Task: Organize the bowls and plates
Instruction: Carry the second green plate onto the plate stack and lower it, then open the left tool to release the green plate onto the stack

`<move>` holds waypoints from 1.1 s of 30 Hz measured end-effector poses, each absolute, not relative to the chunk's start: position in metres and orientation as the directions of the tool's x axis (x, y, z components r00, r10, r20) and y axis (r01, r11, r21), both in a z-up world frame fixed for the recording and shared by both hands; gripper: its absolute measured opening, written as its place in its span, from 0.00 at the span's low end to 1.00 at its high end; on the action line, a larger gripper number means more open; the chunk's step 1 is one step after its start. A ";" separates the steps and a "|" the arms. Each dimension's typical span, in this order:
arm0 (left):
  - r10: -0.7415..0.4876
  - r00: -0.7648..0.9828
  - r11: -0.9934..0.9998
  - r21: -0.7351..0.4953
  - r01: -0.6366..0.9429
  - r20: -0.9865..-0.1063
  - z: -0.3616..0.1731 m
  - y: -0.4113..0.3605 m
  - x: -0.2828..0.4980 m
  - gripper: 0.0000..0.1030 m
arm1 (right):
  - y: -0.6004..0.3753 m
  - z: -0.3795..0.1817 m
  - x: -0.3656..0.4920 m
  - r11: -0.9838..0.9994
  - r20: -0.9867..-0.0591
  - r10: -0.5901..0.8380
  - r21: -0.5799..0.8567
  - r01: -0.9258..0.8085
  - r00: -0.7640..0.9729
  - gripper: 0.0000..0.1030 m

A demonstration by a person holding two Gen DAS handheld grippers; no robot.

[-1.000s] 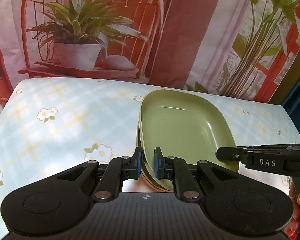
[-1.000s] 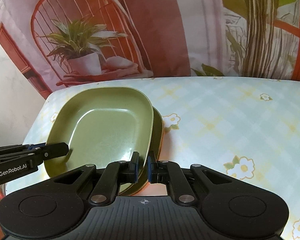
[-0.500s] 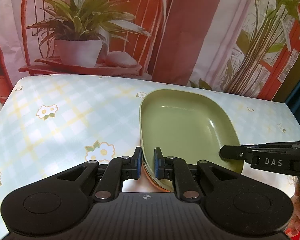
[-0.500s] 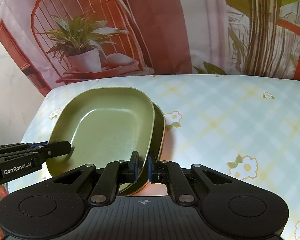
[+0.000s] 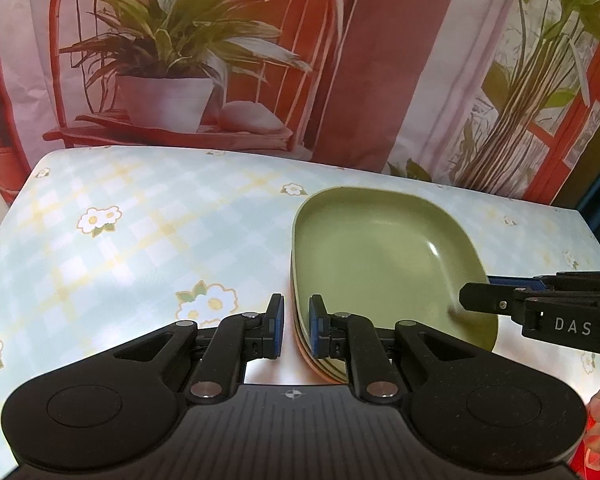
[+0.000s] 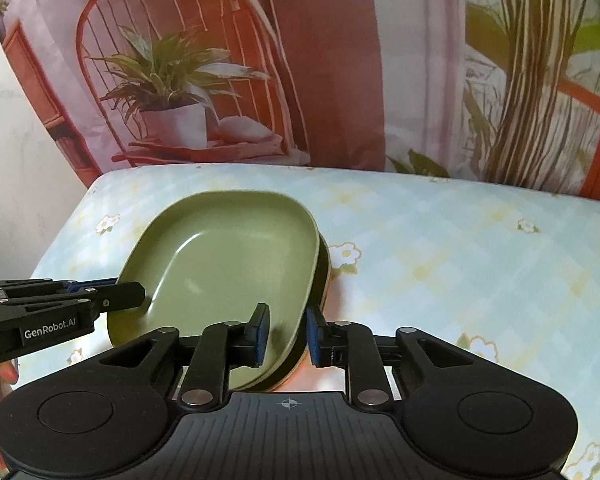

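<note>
Biggest risk from here, I'd say, is the stack of plates [image 6: 227, 276] sliding apart. The top green plate [image 5: 376, 260] sits a bit off-centre on the ones under it: in the right wrist view a darker rim and an orange-ish edge poke out on its right side. If one side lets go or pulls before the other, the top plate could skate off the lower ones or the whole pile could shove across the slick flowered cloth on the surface [image 5: 119, 248].

The left hand-held gripper [image 5: 295, 326] has its jaws apart with a modest gap. The stack's left rim sits right in that gap, close against the right-hand blue pad [image 5: 315, 330], though I can't tell if it's truly pressing. The right hand-held gripper [image 6: 287, 334] is open a bit wider, straddling the stack's right rim; the pads look just off the plate, not clamped.

So neither side seems to have a firm pinch. The stack itself rests on the surface between the two tools, roughly midway between the left and right edges and toward the near edge.
</note>
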State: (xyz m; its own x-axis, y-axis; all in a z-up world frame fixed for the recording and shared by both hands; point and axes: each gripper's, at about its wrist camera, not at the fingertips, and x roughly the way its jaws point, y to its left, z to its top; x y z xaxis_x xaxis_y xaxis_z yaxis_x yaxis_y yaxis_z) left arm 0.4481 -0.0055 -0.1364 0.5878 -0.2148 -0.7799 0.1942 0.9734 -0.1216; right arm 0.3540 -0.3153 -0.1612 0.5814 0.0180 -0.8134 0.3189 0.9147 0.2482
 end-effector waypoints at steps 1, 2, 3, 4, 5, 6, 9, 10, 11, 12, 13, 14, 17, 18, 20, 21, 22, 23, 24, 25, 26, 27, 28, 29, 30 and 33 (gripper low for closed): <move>-0.215 0.588 0.973 -0.121 0.195 -0.779 -0.136 -0.006 0.448 0.14 | -0.315 -0.161 0.354 0.917 -0.814 0.014 0.243 0.317 0.581 0.21; -0.216 0.590 0.973 -0.121 0.196 -0.778 -0.136 -0.006 0.448 0.15 | -0.316 -0.160 0.354 0.919 -0.814 0.009 0.236 0.317 0.581 0.21; -0.215 0.590 0.973 -0.120 0.197 -0.778 -0.136 -0.007 0.447 0.15 | -0.317 -0.159 0.353 0.920 -0.814 0.003 0.230 0.317 0.582 0.21; -0.212 0.590 0.974 -0.116 0.196 -0.779 -0.136 -0.007 0.447 0.15 | -0.318 -0.159 0.353 0.921 -0.813 -0.001 0.226 0.318 0.582 0.21; -0.211 0.591 0.974 -0.115 0.196 -0.779 -0.136 -0.007 0.447 0.15 | -0.318 -0.159 0.352 0.920 -0.815 -0.004 0.224 0.321 0.579 0.21; -0.211 0.592 0.974 -0.114 0.196 -0.778 -0.136 -0.006 0.446 0.16 | -0.320 -0.160 0.352 0.919 -0.819 -0.004 0.224 0.326 0.574 0.21; -0.211 0.592 0.974 -0.116 0.195 -0.778 -0.137 -0.005 0.445 0.16 | -0.322 -0.165 0.350 0.912 -0.829 0.002 0.231 0.340 0.560 0.21; -0.210 0.594 0.974 -0.114 0.195 -0.777 -0.138 -0.005 0.445 0.16 | -0.323 -0.167 0.349 0.909 -0.832 0.006 0.237 0.344 0.555 0.21; -0.210 0.595 0.974 -0.113 0.196 -0.776 -0.139 -0.005 0.445 0.16 | -0.323 -0.170 0.348 0.906 -0.835 0.012 0.241 0.347 0.550 0.21; -0.211 0.596 0.974 -0.114 0.197 -0.775 -0.140 -0.004 0.444 0.16 | -0.323 -0.172 0.348 0.906 -0.838 0.016 0.242 0.346 0.545 0.21; -0.211 0.595 0.974 -0.114 0.196 -0.775 -0.141 -0.004 0.444 0.16 | -0.322 -0.173 0.348 0.907 -0.840 0.017 0.241 0.346 0.542 0.21; -0.210 0.594 0.974 -0.114 0.195 -0.777 -0.142 -0.004 0.445 0.16 | -0.322 -0.175 0.347 0.907 -0.841 0.017 0.241 0.346 0.541 0.21; -0.213 0.594 0.973 -0.116 0.198 -0.776 -0.144 -0.003 0.445 0.16 | -0.322 -0.177 0.347 0.905 -0.841 0.018 0.244 0.349 0.540 0.22; -0.213 0.595 0.973 -0.115 0.198 -0.775 -0.145 -0.004 0.445 0.17 | -0.322 -0.177 0.347 0.905 -0.841 0.016 0.242 0.350 0.540 0.22; -0.214 0.594 0.973 -0.119 0.196 -0.775 -0.146 -0.003 0.445 0.17 | -0.322 -0.178 0.347 0.905 -0.841 0.017 0.242 0.349 0.541 0.22; -0.215 0.594 0.974 -0.121 0.193 -0.775 -0.146 -0.003 0.445 0.17 | -0.322 -0.178 0.347 0.906 -0.841 0.016 0.242 0.348 0.541 0.22; -0.214 0.594 0.974 -0.122 0.192 -0.776 -0.146 -0.003 0.445 0.17 | -0.322 -0.178 0.347 0.905 -0.840 0.017 0.244 0.350 0.542 0.22; -0.212 0.593 0.974 -0.120 0.191 -0.776 -0.145 -0.003 0.446 0.17 | -0.323 -0.178 0.347 0.903 -0.840 0.018 0.246 0.351 0.543 0.22; -0.210 0.594 0.974 -0.118 0.191 -0.777 -0.145 -0.004 0.445 0.17 | -0.323 -0.179 0.347 0.902 -0.839 0.017 0.247 0.353 0.543 0.22; -0.207 0.595 0.975 -0.115 0.190 -0.777 -0.145 -0.004 0.445 0.17 | -0.323 -0.179 0.347 0.900 -0.840 0.016 0.248 0.357 0.543 0.22; -0.207 0.598 0.975 -0.115 0.188 -0.775 -0.144 -0.005 0.444 0.17 | -0.323 -0.179 0.347 0.897 -0.840 0.014 0.250 0.364 0.542 0.22; -0.211 0.604 0.975 -0.120 0.188 -0.769 -0.142 -0.005 0.443 0.25 | -0.323 -0.178 0.348 0.894 -0.839 0.015 0.255 0.369 0.544 0.23; -0.216 0.611 0.974 -0.127 0.187 -0.761 -0.139 -0.004 0.442 0.30 | -0.323 -0.177 0.347 0.891 -0.835 0.017 0.262 0.371 0.550 0.23; -0.220 0.619 0.974 -0.133 0.185 -0.754 -0.137 -0.003 0.441 0.39 | -0.323 -0.174 0.347 0.890 -0.826 0.023 0.274 0.365 0.563 0.23; -0.226 0.628 0.973 -0.141 0.183 -0.745 -0.134 -0.002 0.439 0.42 | -0.322 -0.172 0.346 0.891 -0.819 0.028 0.281 0.357 0.573 0.24; -0.241 0.639 0.970 -0.159 0.185 -0.731 -0.123 -0.001 0.437 0.42 | -0.318 -0.163 0.346 0.898 -0.808 0.024 0.276 0.342 0.589 0.32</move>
State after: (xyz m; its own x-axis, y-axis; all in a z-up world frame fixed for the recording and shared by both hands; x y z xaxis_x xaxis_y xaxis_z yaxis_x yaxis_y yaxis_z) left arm 0.4370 -0.0009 -0.1234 0.6385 -0.2412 -0.7308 0.1846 0.9699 -0.1587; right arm 0.3458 -0.3182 -0.1634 0.5889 0.0239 -0.8078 0.3417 0.8985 0.2757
